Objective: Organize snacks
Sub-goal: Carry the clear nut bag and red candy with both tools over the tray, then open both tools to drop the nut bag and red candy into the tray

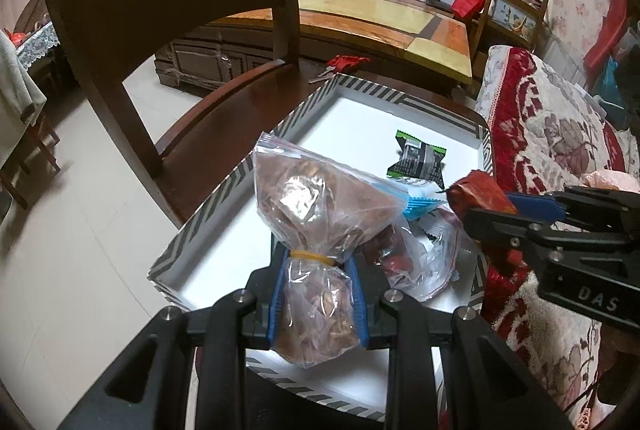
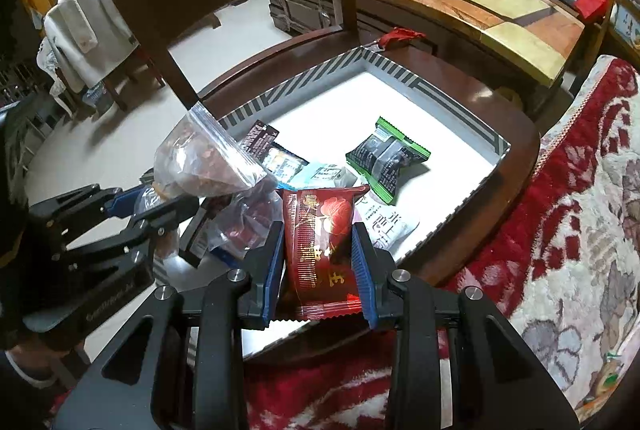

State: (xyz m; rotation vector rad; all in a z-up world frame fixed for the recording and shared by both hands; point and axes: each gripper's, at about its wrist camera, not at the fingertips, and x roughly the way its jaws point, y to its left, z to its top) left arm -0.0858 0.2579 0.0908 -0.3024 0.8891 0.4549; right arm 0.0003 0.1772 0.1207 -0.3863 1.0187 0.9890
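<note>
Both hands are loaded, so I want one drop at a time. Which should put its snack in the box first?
Probably the left: its bag already hangs over the box, while the right's red packet sits at the near rim.

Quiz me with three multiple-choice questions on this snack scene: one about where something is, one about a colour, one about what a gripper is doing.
1. Where does the green-edged snack packet lie?
A. On the floor
B. Inside the white tray with the striped rim
C. On the chair's backrest

2. What colour is the rubber band round the clear zip bag of brown snacks?
A. Yellow
B. Purple
C. White

3. What is the right gripper doing?
A. Hanging open and empty
B. Gripping a spoon
C. Gripping a dark red snack packet

Answers:
1. B, the packet rests on the tray's white floor in both views.
2. A, a yellow band cinches the bag just above the left gripper.
3. C, the blue pads press the red packet's two sides.
</note>
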